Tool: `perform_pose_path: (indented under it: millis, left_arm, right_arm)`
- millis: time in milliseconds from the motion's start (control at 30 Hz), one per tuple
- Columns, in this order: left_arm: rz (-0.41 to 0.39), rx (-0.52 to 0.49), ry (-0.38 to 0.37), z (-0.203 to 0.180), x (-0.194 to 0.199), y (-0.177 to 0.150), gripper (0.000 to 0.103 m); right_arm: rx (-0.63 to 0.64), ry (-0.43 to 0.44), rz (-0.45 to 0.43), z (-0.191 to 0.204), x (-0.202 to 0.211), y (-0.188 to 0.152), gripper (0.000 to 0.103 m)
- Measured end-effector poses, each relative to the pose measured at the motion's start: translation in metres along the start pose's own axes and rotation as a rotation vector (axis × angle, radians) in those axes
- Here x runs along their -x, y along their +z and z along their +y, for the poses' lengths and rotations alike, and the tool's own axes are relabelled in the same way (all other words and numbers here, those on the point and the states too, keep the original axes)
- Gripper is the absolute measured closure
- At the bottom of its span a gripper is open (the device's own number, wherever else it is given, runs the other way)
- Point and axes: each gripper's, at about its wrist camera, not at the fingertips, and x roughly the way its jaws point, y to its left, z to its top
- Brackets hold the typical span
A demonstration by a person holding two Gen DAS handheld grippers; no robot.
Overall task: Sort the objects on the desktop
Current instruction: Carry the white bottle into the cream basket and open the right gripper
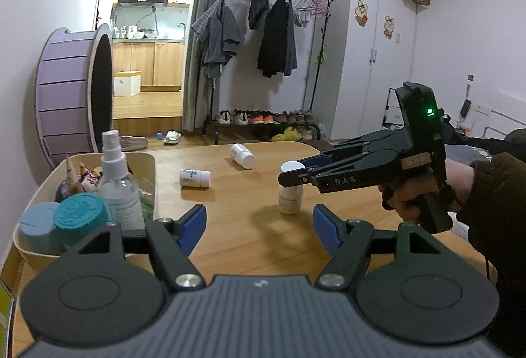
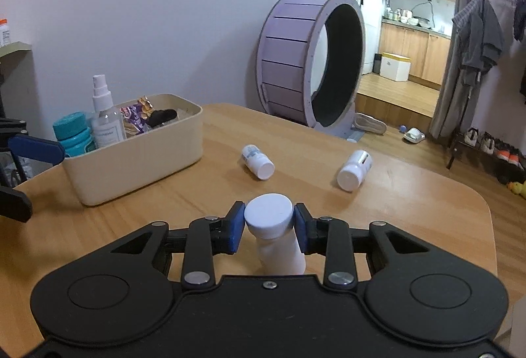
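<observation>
Left wrist view: my left claw (image 1: 259,226) is spread wide, empty, above the smooth wooden table (image 1: 230,213). Cream plastic bin (image 1: 149,161) sits left.

Right wrist view: my right claw (image 2: 269,226) pinches the round cap of an upright white pill bottle (image 2: 279,246) standing on the table; two similar bottles (image 2: 258,161) lie beyond.

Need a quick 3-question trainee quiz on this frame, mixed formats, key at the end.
1. True or false: the right hand-held gripper is closed on the cap of an upright white bottle.
2. How many bottles lie on their sides on the table?
3. The spray bottle stands: A) on the table B) in the beige bin C) between the left hand-held gripper fingers.

Key: 1 true; 2 two; 3 B.
</observation>
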Motion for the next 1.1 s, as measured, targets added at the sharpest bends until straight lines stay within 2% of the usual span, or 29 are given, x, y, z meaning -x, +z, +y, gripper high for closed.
perform_pose_path:
  millis: [167,200,300,533,633,667,700,867,1100]
  left_arm:
    - [0.005,-0.015,-0.008,-0.004,-0.002,-0.001,0.033]
    - [0.004,-0.014,-0.009,-0.004,-0.003,-0.001,0.033]
    - [0.007,-0.01,-0.011,-0.003,-0.005,0.0,0.033]
    - [0.012,-0.015,-0.009,-0.001,-0.009,0.0,0.033]
    - [0.012,-0.018,-0.006,0.0,-0.009,-0.001,0.032]
    - [0.011,-0.019,-0.006,0.001,-0.009,-0.001,0.032]
    - [0.01,-0.019,-0.005,0.001,-0.008,-0.002,0.032]
    - [0.001,-0.014,0.012,0.003,0.0,-0.002,0.032]
    - [-0.045,0.037,0.083,0.022,0.03,0.001,0.032]
  right_arm:
    - [0.016,-0.014,-0.028,0.003,0.006,-0.004,0.065]
    - [0.023,-0.017,-0.031,0.004,0.007,-0.006,0.059]
    - [0.037,-0.025,-0.039,0.007,0.011,-0.007,0.05]
    - [-0.001,-0.052,-0.031,-0.006,0.009,-0.01,0.048]
    - [-0.026,-0.047,-0.012,-0.012,0.004,-0.01,0.053]
    - [-0.043,-0.037,-0.01,-0.013,0.003,-0.01,0.07]
    - [-0.064,-0.024,-0.009,-0.015,0.003,-0.009,0.072]
    - [-0.1,0.036,-0.064,-0.013,0.009,0.007,0.072]
    - [-0.075,0.143,-0.138,0.014,0.003,0.054,0.072]
